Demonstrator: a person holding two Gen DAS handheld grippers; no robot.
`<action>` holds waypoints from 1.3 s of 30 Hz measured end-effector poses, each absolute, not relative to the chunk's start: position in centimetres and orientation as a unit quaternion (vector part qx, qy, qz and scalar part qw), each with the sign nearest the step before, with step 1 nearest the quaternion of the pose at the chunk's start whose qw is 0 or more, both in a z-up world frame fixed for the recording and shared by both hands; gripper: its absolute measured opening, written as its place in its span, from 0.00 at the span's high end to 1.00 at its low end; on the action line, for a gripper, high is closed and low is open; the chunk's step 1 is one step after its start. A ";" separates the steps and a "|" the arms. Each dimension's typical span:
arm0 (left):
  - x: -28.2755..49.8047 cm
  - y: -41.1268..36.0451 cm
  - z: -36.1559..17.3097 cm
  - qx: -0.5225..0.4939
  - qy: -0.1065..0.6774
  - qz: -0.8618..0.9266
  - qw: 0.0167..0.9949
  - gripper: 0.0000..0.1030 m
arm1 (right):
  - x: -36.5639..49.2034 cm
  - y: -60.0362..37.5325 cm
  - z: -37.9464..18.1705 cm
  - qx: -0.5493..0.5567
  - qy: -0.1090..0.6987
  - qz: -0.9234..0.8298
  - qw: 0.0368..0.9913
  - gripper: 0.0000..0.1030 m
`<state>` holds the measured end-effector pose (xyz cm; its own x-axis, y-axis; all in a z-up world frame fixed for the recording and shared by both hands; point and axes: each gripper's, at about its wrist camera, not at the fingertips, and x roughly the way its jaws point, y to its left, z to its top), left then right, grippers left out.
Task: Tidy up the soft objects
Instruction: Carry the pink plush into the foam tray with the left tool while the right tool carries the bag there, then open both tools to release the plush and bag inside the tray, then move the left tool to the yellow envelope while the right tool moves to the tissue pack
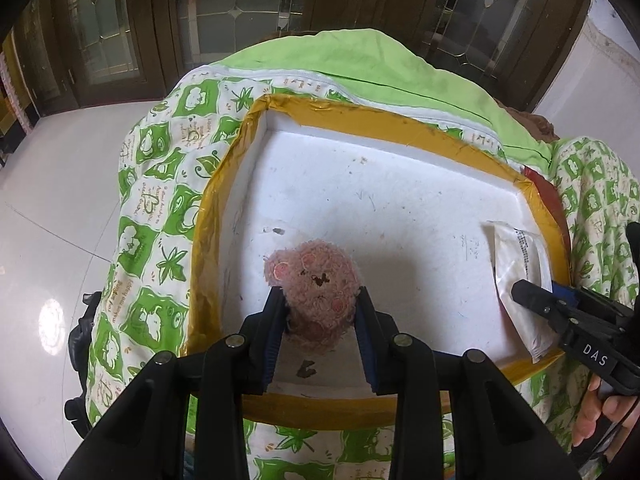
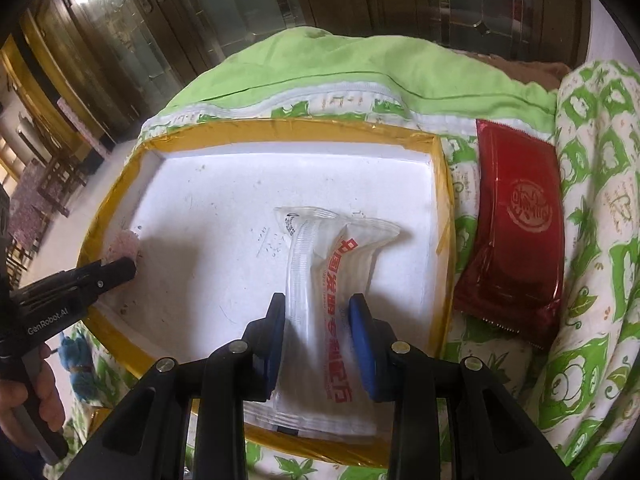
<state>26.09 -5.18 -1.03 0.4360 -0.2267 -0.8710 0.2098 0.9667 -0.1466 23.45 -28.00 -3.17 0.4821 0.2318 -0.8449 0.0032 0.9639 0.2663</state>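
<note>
Where the green-and-white leaf-print quilt (image 1: 152,216) is spread, we see a shallow white foam tray (image 1: 360,200) with a yellow-taped rim resting on it, and a dark red foil packet (image 2: 516,236) lying on the quilt just beside the tray's right edge. Over the tray our right tool (image 2: 318,320) is clenched on a crinkled white-and-clear pouch (image 2: 320,264) with red lettering. Our left tool (image 1: 320,312) grips a small fuzzy pink bear (image 1: 314,280), its face turned up, low over the tray's near left part.
</note>
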 end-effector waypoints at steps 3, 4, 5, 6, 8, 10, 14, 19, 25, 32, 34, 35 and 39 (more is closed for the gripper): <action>26.1 -5.2 -1.0 -0.008 0.514 -0.125 0.849 0.64 | 23.4 -28.1 -3.2 0.118 0.502 0.065 0.854 0.66; 26.0 -5.3 -0.9 -0.006 0.514 -0.123 0.849 0.63 | 23.3 -28.1 -3.2 0.117 0.501 0.063 0.855 0.66; 26.1 -5.4 -1.0 -0.006 0.514 -0.122 0.849 0.58 | 23.4 -28.1 -3.2 0.115 0.500 0.062 0.856 0.66; 26.1 -5.5 -1.0 -0.005 0.514 -0.121 0.849 0.53 | 23.4 -28.1 -3.2 0.112 0.498 0.061 0.858 0.64; 26.0 -5.6 -0.9 0.000 0.513 -0.119 0.850 0.44 | 23.2 -28.0 -2.9 0.111 0.490 0.061 0.862 0.58; 25.8 -5.6 -0.6 0.000 0.510 -0.116 0.853 0.35 | 22.9 -28.2 -2.5 0.114 0.479 0.059 0.868 0.45; 25.2 -5.5 0.2 -0.011 0.504 -0.119 0.856 0.25 | 22.0 -28.2 -1.3 0.110 0.453 0.058 0.883 0.38; 22.7 -5.2 1.6 -0.011 0.491 -0.121 0.863 0.18 | 19.8 -28.3 0.6 0.111 0.420 0.062 0.899 0.23; 17.6 -4.1 2.7 -0.004 0.462 -0.128 0.878 0.14 | 16.6 -29.0 2.6 0.129 0.394 0.068 0.908 0.14; 12.2 -2.8 3.3 -0.007 0.434 -0.117 0.893 0.13 | 13.4 -29.0 2.7 0.146 0.394 0.072 0.905 0.10; 10.9 -2.5 3.3 -0.008 0.429 -0.110 0.897 0.13 | 12.3 -29.0 2.3 0.155 0.399 0.073 0.901 0.10; 10.4 -2.3 3.3 -0.007 0.428 -0.108 0.897 0.13 | 12.0 -29.1 2.1 0.158 0.401 0.073 0.899 0.10; 8.2 -1.6 3.0 0.001 0.426 -0.096 0.900 0.13 | 10.3 -29.0 1.2 0.172 0.420 0.076 0.888 0.10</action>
